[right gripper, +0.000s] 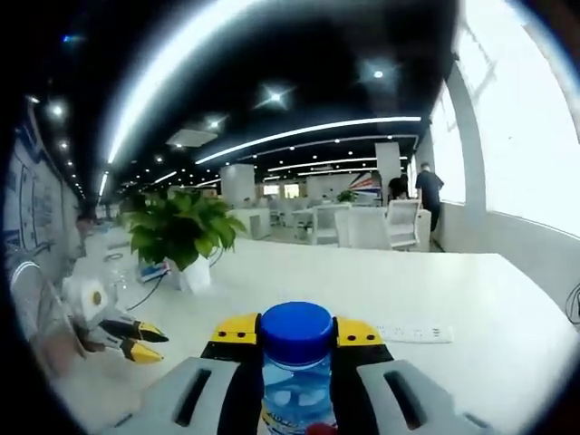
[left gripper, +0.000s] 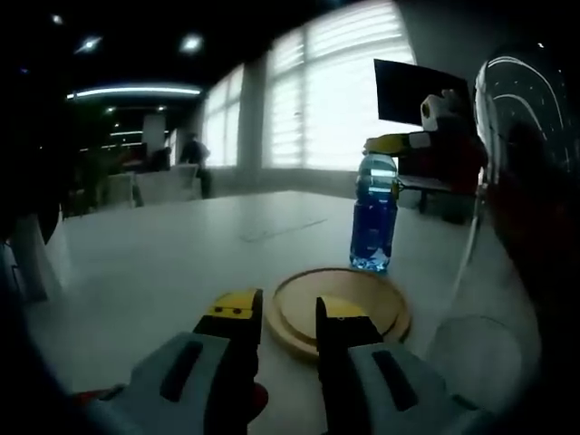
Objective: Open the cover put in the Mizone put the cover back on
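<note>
While upright, Mizone bottle (left gripper: 373, 214) clamped by right hand-held gripper (right gripper: 297, 337).

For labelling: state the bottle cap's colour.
Blue; the bottle cap shows best in the right gripper view.

The left gripper (left gripper: 288, 317) hangs low over the surface (left gripper: 181, 263), its yellow-tipped jaws parted with nothing between them. The right gripper (right gripper: 296, 332) is upright behind it, jaws closed on the bottle (right gripper: 296, 362) just below the blue cap. In the left gripper view the right gripper (left gripper: 396, 142) shows at the bottle's neck.
</note>
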Demonstrator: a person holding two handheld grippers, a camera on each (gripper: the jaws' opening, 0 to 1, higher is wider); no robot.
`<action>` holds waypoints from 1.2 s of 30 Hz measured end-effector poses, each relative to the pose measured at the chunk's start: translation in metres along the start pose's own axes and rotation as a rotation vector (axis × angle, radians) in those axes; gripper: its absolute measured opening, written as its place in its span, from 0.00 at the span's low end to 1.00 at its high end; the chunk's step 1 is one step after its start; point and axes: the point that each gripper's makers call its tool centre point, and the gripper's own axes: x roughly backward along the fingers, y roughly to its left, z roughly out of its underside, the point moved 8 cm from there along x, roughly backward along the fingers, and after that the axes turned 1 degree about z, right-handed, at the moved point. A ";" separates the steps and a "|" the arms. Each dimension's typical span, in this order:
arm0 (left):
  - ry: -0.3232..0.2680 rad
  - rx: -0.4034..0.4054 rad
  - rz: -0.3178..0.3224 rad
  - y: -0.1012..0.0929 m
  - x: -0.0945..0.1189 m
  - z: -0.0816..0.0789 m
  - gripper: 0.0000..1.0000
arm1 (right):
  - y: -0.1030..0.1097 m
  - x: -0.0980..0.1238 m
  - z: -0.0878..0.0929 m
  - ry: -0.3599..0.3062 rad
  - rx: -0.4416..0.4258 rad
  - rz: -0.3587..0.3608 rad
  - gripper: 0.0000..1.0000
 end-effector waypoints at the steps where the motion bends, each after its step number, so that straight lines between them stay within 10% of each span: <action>1: 0.000 0.001 -0.001 0.000 0.000 0.000 0.18 | 0.001 0.000 0.000 0.001 0.008 0.004 0.21; 15: -0.005 0.008 -0.005 0.001 0.000 0.000 0.18 | 0.005 0.005 -0.015 -0.008 0.066 0.013 0.20; 36: -0.008 0.018 0.002 -0.002 0.000 -0.001 0.18 | 0.070 -0.019 -0.039 -0.025 0.111 -0.241 0.20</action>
